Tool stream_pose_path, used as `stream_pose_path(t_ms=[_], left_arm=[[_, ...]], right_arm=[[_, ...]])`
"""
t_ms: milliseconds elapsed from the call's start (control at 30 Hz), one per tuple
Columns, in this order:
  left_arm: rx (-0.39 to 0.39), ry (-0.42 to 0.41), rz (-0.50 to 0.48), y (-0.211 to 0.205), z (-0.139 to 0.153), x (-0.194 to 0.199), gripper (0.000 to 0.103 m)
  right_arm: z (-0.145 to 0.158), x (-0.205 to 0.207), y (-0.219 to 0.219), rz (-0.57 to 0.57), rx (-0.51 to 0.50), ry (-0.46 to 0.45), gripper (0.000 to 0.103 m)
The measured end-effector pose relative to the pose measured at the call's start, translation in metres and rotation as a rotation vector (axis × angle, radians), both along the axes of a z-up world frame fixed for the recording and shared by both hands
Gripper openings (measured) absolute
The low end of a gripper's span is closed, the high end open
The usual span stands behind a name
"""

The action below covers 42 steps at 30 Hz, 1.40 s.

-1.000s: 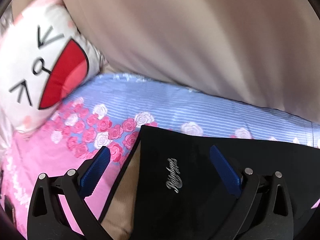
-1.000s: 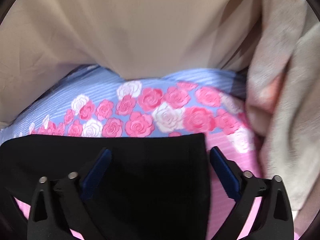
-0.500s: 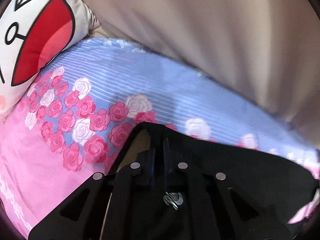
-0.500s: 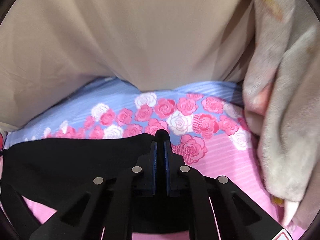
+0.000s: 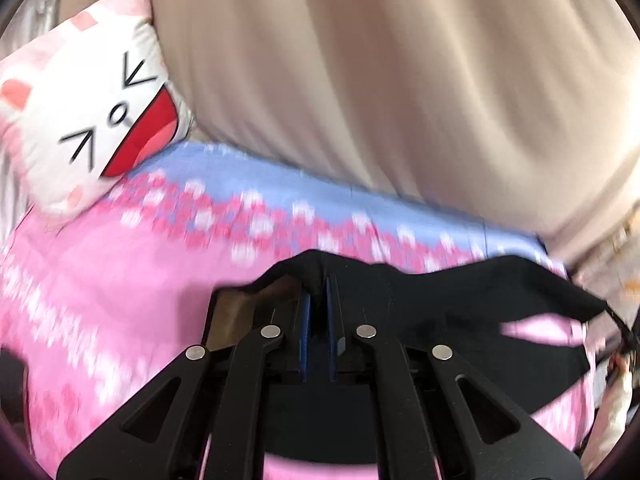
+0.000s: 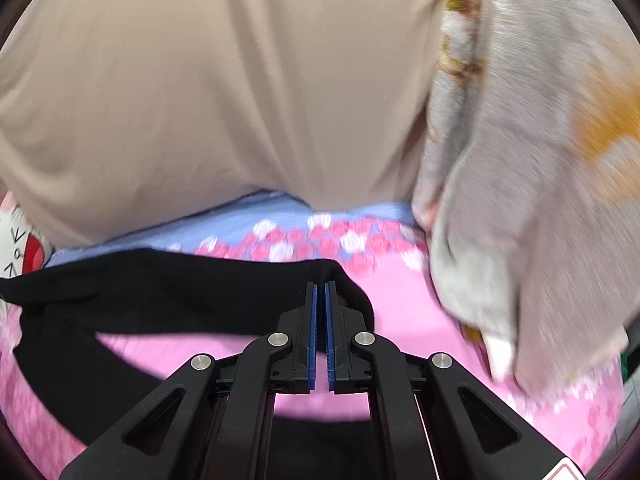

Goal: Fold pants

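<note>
- Black pants (image 5: 460, 304) hang lifted over the pink floral sheet (image 5: 120, 280), lower centre of both views.
- I have the left gripper (image 5: 318, 300) and right gripper (image 6: 320, 304) clamped on 2 edge points; 1 second ago both gaped.
- Next, I'd carry that edge across evenly.

Cat-face pillow (image 5: 92, 120) on rose-print sheet (image 5: 120, 272), beige curtain (image 5: 380, 80) behind

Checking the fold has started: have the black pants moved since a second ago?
Yes. The black pants, pinched by both grippers, have lifted off the floral bedsheet; pink sheet now shows beneath the edge.
</note>
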<state>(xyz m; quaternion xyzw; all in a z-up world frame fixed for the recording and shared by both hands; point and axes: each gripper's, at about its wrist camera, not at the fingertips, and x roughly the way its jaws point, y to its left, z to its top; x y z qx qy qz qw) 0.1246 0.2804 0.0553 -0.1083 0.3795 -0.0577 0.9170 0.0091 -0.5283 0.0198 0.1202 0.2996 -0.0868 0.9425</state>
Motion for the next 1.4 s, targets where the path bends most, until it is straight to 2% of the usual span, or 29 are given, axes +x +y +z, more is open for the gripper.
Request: stream_pose_path(t_ms=[67, 167, 200, 267, 300, 333, 367, 400, 433, 500, 533, 600, 667, 767, 800, 833, 867, 900, 933, 1000, 1033, 1100, 1167, 1233, 1300, 1367, 1400], left_arm=[[0.020, 0.028, 0.008, 0.005, -0.016, -0.030, 0.007], [0.091, 0.126, 0.058, 0.014, -0.058, -0.054, 0.010], [0.140, 0.169, 0.100, 0.018, -0.073, -0.057, 0.010], [0.296, 0.249, 0.244, 0.030, -0.103, -0.057, 0.010], [0.291, 0.276, 0.289, 0.036, -0.111, -0.060, 0.008], [0.242, 0.286, 0.301, 0.039, -0.113, -0.063, 0.009], [0.132, 0.273, 0.308, 0.042, -0.110, -0.068, 0.013], [0.055, 0.248, 0.309, 0.040, -0.106, -0.072, 0.030], [-0.001, 0.224, 0.315, 0.037, -0.103, -0.075, 0.059], [-0.092, 0.160, 0.347, 0.021, -0.096, -0.077, 0.087], [-0.118, 0.150, 0.352, 0.015, -0.096, -0.076, 0.088], [-0.195, 0.184, 0.340, 0.003, -0.104, -0.065, 0.088], [-0.262, 0.247, 0.340, -0.001, -0.121, -0.047, 0.088], [-0.292, 0.318, 0.391, 0.001, -0.141, -0.030, 0.088], [-0.285, 0.304, 0.405, -0.001, -0.140, -0.028, 0.087], [-0.273, 0.301, 0.404, -0.005, -0.138, -0.029, 0.080], [-0.231, 0.294, 0.399, -0.008, -0.134, -0.025, 0.067], [-0.200, 0.290, 0.387, -0.009, -0.131, -0.021, 0.038], [-0.217, 0.304, 0.348, -0.008, -0.130, -0.015, 0.027], [-0.254, 0.337, 0.335, -0.002, -0.132, -0.012, 0.026], [-0.245, 0.338, 0.321, 0.000, -0.129, -0.011, 0.026], [-0.223, 0.331, 0.304, 0.002, -0.123, -0.013, 0.026], [-0.202, 0.328, 0.300, 0.005, -0.121, -0.014, 0.026], [-0.187, 0.339, 0.305, 0.006, -0.124, -0.013, 0.026], [-0.182, 0.360, 0.306, 0.008, -0.131, -0.010, 0.026], [-0.158, 0.363, 0.311, 0.005, -0.133, -0.008, 0.026], [-0.152, 0.360, 0.310, 0.005, -0.130, -0.007, 0.026]], right_arm=[[-0.010, -0.021, 0.002, -0.011, -0.008, 0.010, 0.000], [-0.031, -0.052, 0.000, -0.054, 0.024, 0.024, 0.000], [-0.039, -0.061, -0.002, -0.069, 0.026, 0.039, 0.000], [-0.056, -0.069, -0.005, -0.113, 0.041, 0.097, 0.005], [-0.059, -0.075, -0.004, -0.135, 0.039, 0.130, 0.012], [-0.063, -0.078, -0.002, -0.154, 0.039, 0.158, 0.024], [-0.066, -0.080, 0.003, -0.159, 0.051, 0.173, 0.036], [-0.065, -0.083, 0.009, -0.153, 0.070, 0.166, 0.063], [-0.064, -0.086, 0.014, -0.144, 0.091, 0.145, 0.076], [-0.058, -0.087, 0.031, -0.100, 0.144, 0.079, 0.076], [-0.056, -0.083, 0.036, -0.077, 0.173, 0.061, 0.080], [-0.058, -0.070, 0.039, -0.078, 0.242, 0.057, 0.083], [-0.071, -0.054, 0.030, -0.112, 0.334, 0.075, 0.083], [-0.101, -0.031, 0.016, -0.161, 0.452, 0.130, 0.083], [-0.110, -0.024, 0.016, -0.154, 0.476, 0.147, 0.072], [-0.118, -0.014, 0.022, -0.122, 0.486, 0.161, 0.036], [-0.120, -0.008, 0.028, -0.105, 0.475, 0.180, 0.019], [-0.120, -0.003, 0.034, -0.082, 0.476, 0.187, 0.017], [-0.113, -0.002, 0.041, -0.066, 0.476, 0.171, 0.015], [-0.080, -0.010, 0.052, -0.050, 0.383, 0.114, 0.014], [-0.056, -0.023, 0.052, -0.040, 0.358, 0.061, 0.014], [-0.027, -0.050, 0.043, -0.070, 0.316, 0.004, 0.014], [-0.016, -0.078, 0.023, -0.137, 0.257, -0.005, 0.014], [-0.028, -0.090, 0.002, -0.220, 0.221, 0.059, 0.015], [-0.069, -0.084, -0.016, -0.232, 0.246, 0.175, 0.015], [-0.105, -0.073, -0.013, -0.218, 0.248, 0.266, 0.015], [-0.110, -0.071, -0.007, -0.216, 0.224, 0.275, 0.016]])
